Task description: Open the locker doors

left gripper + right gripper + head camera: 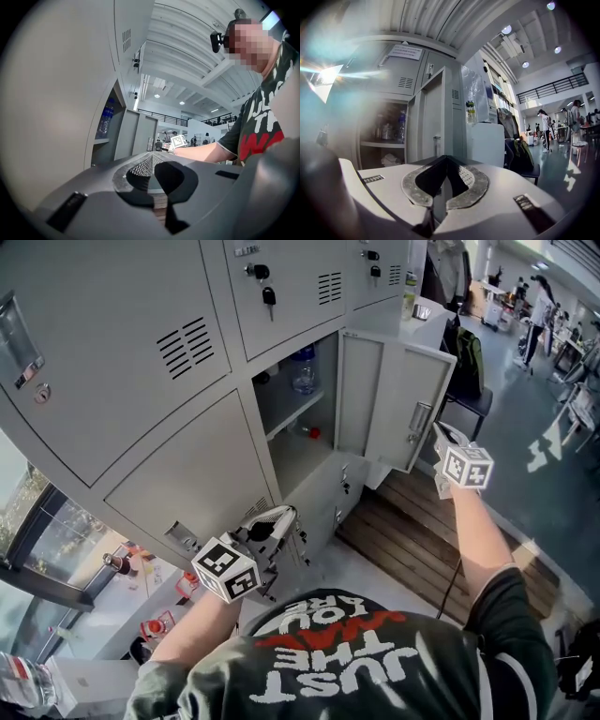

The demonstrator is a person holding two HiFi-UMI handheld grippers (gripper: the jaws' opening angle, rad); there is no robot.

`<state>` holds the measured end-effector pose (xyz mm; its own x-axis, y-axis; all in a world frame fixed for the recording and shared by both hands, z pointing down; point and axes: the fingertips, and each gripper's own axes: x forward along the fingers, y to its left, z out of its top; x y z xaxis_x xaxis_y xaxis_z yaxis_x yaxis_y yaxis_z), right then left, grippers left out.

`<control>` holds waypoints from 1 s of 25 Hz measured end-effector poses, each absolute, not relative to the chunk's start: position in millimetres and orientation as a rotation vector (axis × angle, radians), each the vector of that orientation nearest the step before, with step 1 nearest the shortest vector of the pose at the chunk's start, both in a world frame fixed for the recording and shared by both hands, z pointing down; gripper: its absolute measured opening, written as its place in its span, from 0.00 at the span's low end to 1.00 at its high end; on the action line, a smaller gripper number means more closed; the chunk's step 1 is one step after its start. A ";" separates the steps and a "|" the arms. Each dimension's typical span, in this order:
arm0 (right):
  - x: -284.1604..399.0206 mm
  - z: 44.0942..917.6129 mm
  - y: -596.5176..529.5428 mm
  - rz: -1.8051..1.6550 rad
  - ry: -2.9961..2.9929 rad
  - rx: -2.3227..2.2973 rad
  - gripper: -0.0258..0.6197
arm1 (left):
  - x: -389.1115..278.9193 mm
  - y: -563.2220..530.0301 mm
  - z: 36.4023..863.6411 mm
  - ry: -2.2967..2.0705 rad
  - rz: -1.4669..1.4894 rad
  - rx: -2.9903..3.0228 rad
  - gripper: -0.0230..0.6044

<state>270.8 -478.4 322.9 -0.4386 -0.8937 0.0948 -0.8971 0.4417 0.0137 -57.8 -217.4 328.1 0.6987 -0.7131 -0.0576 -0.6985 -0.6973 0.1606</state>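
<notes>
The left gripper (278, 523) is hovering low with its fingers pressed together on nothing. The closed lower door (187, 486) is lying at its ten o'clock, with the door's lock plate (181, 537) near at nine, so this hand is likely the nearer one. Further right, the open door (394, 395) is standing upright. Its handle (419, 423) is sitting at eleven o'clock from the right gripper (441, 439), whose fingers are resting shut and empty.

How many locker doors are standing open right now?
1. The open locker door is swung out at the middle right, baring a shelf with a water bottle. Other doors in view look shut; some lockers lie outside the frame.
</notes>
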 end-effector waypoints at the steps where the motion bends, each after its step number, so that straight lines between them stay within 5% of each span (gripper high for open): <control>1: 272.1 323.1 -480.6 0.066 -2.589 1.619 0.10 | -57.3 -220.4 327.6 -1.170 -0.173 2.774 0.04; 25: 275.4 323.3 -452.3 0.159 -2.710 1.542 0.10 | -25.9 -219.0 344.4 -1.338 -0.160 2.631 0.04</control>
